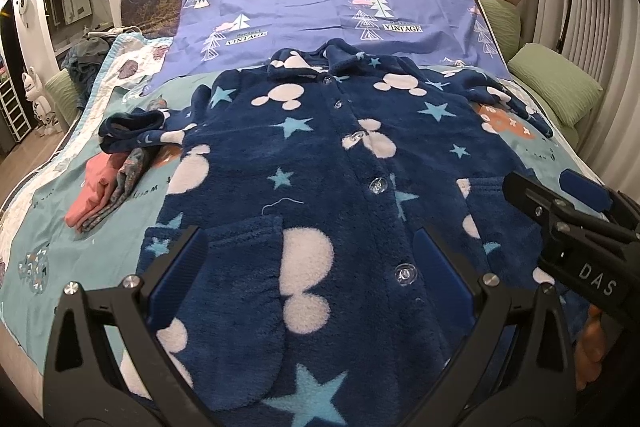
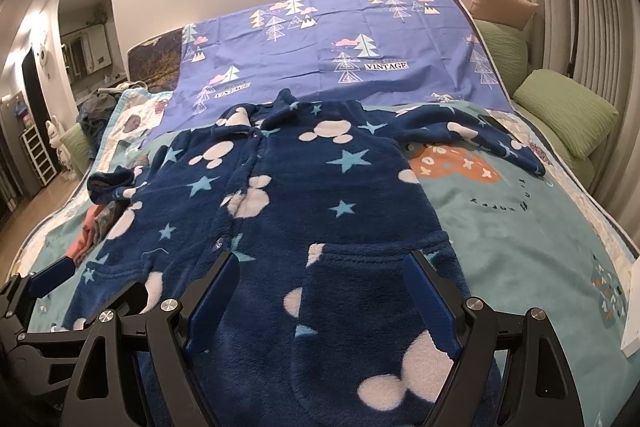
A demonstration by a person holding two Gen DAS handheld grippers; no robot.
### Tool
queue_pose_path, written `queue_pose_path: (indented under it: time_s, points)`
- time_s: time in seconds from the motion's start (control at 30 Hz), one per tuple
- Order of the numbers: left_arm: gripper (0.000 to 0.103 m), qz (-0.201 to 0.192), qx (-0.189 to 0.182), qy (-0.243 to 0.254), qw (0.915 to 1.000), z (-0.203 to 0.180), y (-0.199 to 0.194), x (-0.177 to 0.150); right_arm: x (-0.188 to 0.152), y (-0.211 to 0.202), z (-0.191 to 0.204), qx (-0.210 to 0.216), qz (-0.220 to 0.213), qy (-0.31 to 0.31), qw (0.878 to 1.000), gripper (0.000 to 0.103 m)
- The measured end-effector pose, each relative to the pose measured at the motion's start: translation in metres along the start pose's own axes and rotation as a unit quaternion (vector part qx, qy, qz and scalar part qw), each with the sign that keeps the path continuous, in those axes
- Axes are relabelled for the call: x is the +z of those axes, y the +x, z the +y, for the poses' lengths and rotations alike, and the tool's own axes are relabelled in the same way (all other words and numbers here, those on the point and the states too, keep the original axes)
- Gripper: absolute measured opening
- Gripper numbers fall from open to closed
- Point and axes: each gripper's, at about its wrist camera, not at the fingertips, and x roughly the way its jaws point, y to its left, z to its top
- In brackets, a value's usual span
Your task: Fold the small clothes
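Both grippers are spread wide and holding nothing: left gripper (image 1: 310, 279) hovers over the hem at lower centre of its frame, right gripper (image 2: 320, 303) over the pocket area in its own. So it's the very start of a fold, I'd guess. The fleece pyjama top (image 1: 320, 163) lies flat, buttoned, collar toward the top of the frame, sleeves out sideways on the bed (image 2: 520, 227). Thick, plushy stuff, so the next pinch probably needs a deep bite at a sleeve or side edge. Folded clothes (image 1: 104, 187) sit middle left.
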Motion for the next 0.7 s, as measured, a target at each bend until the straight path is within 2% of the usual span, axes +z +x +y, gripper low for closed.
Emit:
queue_pose_path:
  time_s: [0.7]
  points:
    - [0.102,0.008,-0.011,0.002,0.9999,-0.0029,0.0024,-0.0028,-0.0031,0.0032,0.0014,-0.006,0.004,-0.002,1.0,0.086]
